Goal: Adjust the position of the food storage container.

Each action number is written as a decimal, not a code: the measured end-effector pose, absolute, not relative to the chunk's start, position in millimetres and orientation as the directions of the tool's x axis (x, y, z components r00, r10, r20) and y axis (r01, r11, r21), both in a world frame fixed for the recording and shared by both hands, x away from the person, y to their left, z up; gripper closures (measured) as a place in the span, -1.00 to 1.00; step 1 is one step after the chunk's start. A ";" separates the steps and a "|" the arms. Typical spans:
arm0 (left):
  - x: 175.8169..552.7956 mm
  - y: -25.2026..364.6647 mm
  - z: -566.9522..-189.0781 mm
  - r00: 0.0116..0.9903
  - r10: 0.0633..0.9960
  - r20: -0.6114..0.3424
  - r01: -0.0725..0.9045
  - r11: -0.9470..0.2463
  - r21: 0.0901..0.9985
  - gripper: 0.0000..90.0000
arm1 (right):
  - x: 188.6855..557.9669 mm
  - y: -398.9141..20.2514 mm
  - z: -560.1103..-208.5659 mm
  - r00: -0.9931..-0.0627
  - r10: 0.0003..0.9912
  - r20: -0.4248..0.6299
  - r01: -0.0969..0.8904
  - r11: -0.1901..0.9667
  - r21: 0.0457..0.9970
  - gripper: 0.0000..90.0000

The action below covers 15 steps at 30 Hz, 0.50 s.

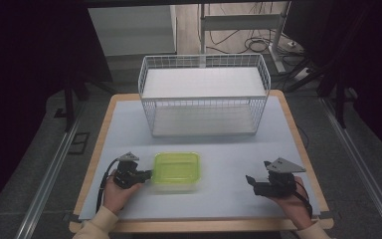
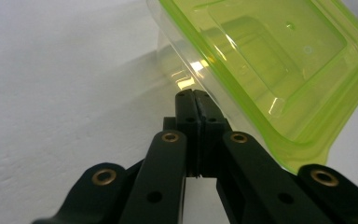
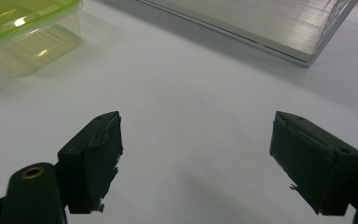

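Observation:
A clear plastic container with a lime-green lid (image 1: pixel 176 169) sits on the pale table mat, front and left of centre. My left gripper (image 1: pixel 146 174) is at the container's left edge. In the left gripper view the jaws are pressed together (image 2: pixel 193 95) right at the rim of the container (image 2: pixel 270 60), pinching its thin lip, and the box looks tilted. My right gripper (image 1: pixel 251 180) hovers over bare mat at the front right, open with nothing between its fingers (image 3: pixel 196 154). The container (image 3: pixel 23 23) lies off to its upper left.
A white wire basket (image 1: pixel 204 109) with a white shelf board stands at the back middle of the table, and its corner (image 3: pixel 270 32) shows ahead of the right gripper. The mat (image 1: pixel 229 199) ends at a wooden table edge. Cables and metal frames lie on the floor beyond.

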<state>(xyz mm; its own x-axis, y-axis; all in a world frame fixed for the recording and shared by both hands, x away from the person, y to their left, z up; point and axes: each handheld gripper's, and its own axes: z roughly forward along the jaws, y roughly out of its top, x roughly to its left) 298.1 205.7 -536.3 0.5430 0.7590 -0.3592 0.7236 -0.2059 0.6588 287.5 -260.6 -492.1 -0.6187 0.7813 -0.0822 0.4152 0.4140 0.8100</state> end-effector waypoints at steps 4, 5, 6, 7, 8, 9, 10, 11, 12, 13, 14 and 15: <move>300.0 197.4 -536.0 0.554 0.756 -0.348 0.718 -0.222 0.660 0.99 | 287.6 -260.2 -492.7 -0.620 0.781 -0.081 0.416 0.414 0.809 -0.62; 300.5 195.4 -536.2 0.557 0.755 -0.345 0.716 -0.228 0.659 0.99 | 287.6 -260.0 -492.9 -0.620 0.781 -0.081 0.417 0.415 0.809 -0.62; 301.0 193.1 -536.3 0.559 0.755 -0.342 0.715 -0.231 0.660 0.99 | 287.5 -259.8 -493.0 -0.620 0.780 -0.080 0.418 0.415 0.808 -0.62; 301.7 190.3 -536.2 0.564 0.752 -0.341 0.713 -0.236 0.660 0.99 | 287.5 -259.7 -493.2 -0.620 0.780 -0.080 0.418 0.416 0.807 -0.62; 302.3 188.4 -536.2 0.566 0.752 -0.339 0.712 -0.237 0.661 0.99 | 287.4 -259.5 -493.3 -0.620 0.780 -0.080 0.419 0.416 0.807 -0.62; 303.2 186.0 -536.0 0.571 0.749 -0.336 0.709 -0.243 0.663 0.99 | 287.5 -259.4 -493.3 -0.620 0.780 -0.080 0.419 0.416 0.807 -0.62; 304.1 183.3 -535.7 0.573 0.748 -0.334 0.707 -0.245 0.664 0.99 | 287.5 -259.3 -493.4 -0.620 0.781 -0.079 0.420 0.415 0.807 -0.62; 305.4 180.4 -535.4 0.578 0.746 -0.331 0.704 -0.251 0.664 0.99 | 287.6 -259.3 -493.5 -0.620 0.781 -0.079 0.420 0.415 0.807 -0.62; 306.6 177.0 -535.1 0.582 0.745 -0.326 0.701 -0.256 0.666 0.99 | 287.7 -259.2 -493.6 -0.619 0.781 -0.079 0.421 0.415 0.807 -0.62; 306.6 177.0 -535.1 0.582 0.745 -0.326 0.701 -0.256 0.666 0.99 | 287.6 -259.2 -493.7 -0.619 0.781 -0.078 0.422 0.415 0.806 -0.62; 309.1 169.5 -533.8 0.594 0.741 -0.313 0.691 -0.271 0.670 0.99 | 287.5 -259.2 -493.7 -0.619 0.782 -0.079 0.421 0.415 0.806 -0.62; 310.6 165.6 -533.1 0.602 0.737 -0.309 0.687 -0.280 0.671 0.99 | 287.2 -259.2 -493.6 -0.618 0.782 -0.079 0.421 0.413 0.808 -0.62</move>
